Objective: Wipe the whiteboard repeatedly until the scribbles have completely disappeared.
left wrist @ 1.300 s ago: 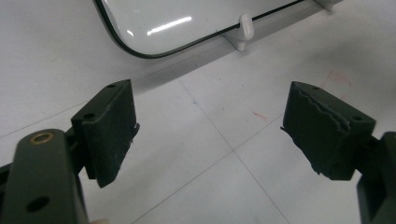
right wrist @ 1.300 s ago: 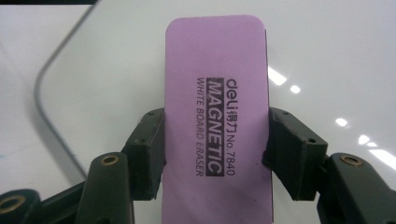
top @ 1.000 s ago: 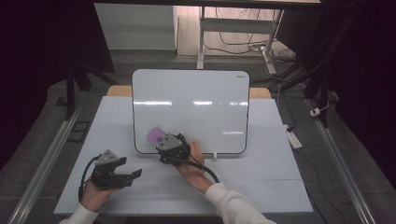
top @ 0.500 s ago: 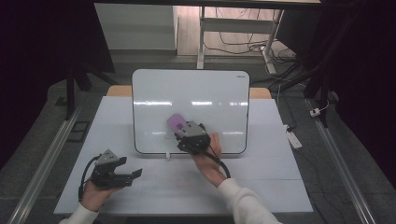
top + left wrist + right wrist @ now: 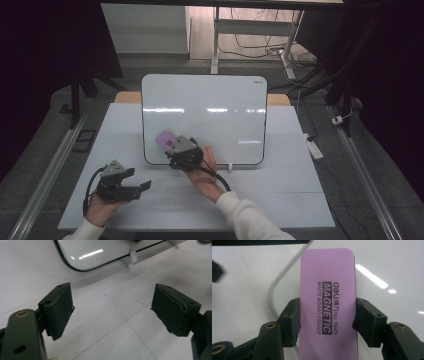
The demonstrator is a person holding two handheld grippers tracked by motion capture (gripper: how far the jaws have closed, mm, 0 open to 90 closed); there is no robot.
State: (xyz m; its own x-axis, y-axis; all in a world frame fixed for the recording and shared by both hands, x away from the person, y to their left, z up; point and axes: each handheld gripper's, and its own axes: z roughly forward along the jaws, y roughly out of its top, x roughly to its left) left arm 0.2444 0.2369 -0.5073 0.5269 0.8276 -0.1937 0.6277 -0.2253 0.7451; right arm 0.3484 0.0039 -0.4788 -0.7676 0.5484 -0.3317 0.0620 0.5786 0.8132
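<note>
A purple magnetic whiteboard eraser (image 5: 328, 305) is gripped by the right gripper (image 5: 327, 320), whose two black jaws are pressed against the eraser's long sides, as is seen in the right gripper view. The printed face of the eraser, marked "MAGNETIC WHITE BOARD ERASER", is turned toward that gripper's camera, and the far end of the eraser is extended beyond the jaws. In the high view, the right gripper (image 5: 176, 148) is located over the lower left portion of the whiteboard (image 5: 220, 100), with the eraser (image 5: 165, 138) projected from it toward the board's left edge. Whether the eraser is in contact with the board surface cannot be determined. The whiteboard is set on the white table (image 5: 300, 200), with a small white clip (image 5: 230, 166) fitted at its near edge. The left gripper (image 5: 137, 187) is held in the person's left hand (image 5: 100, 210) low above the table, near its front left corner and well apart from the whiteboard. In the left gripper view, the jaws of the left gripper (image 5: 111, 311) are spread wide with nothing between them, and the rounded corner of the whiteboard (image 5: 87, 252) is seen beyond them.
</note>
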